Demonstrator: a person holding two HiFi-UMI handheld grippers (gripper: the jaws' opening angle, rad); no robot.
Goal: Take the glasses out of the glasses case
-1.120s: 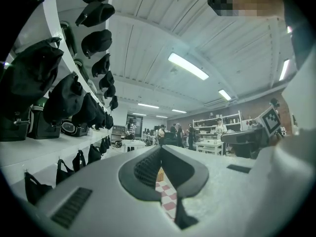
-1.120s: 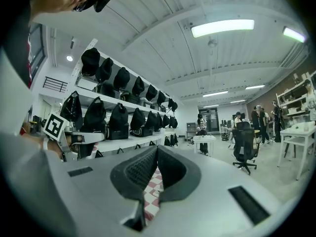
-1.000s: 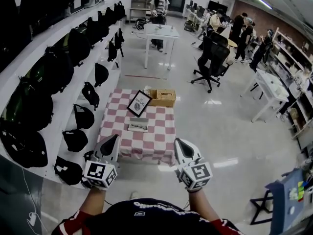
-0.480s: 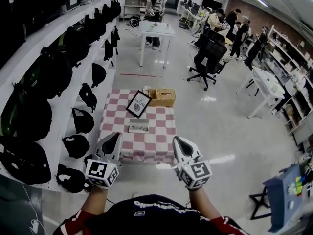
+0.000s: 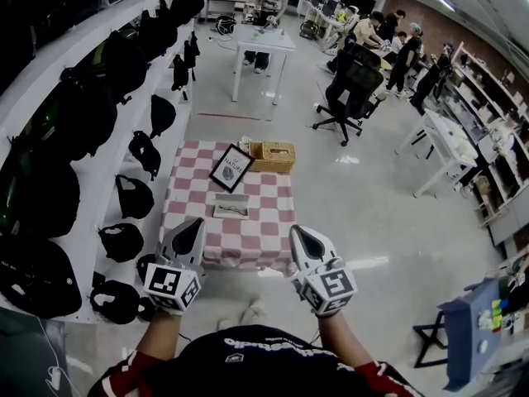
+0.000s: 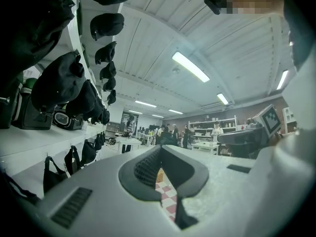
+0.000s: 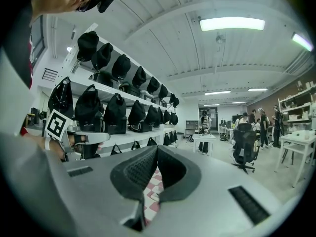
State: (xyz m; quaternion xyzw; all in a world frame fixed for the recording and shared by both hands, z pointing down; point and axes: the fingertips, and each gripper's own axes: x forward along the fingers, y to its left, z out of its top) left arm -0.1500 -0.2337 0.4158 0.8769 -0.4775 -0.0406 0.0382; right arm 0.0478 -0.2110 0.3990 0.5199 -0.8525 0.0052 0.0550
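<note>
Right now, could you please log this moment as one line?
left gripper: shut, empty | right gripper: shut, empty | glasses case: on table, untouched

White shelves [image 5: 97, 198] of black bags [image 5: 87, 118], 9 o'clock. Glossy grey floor [image 5: 372, 222]; white table [image 5: 263, 40] at 12, black office chair [image 5: 354, 77] at 1.

Open floor [image 5: 248, 288] up to table [image 5: 273, 230] — frame [image 5: 232, 169], basket [image 5: 274, 156] apparently at far edge

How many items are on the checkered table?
3: a framed picture at the back left, a wicker basket right of it, and the glasses case in front of the picture. Anything behind the picture would be hidden.
</note>
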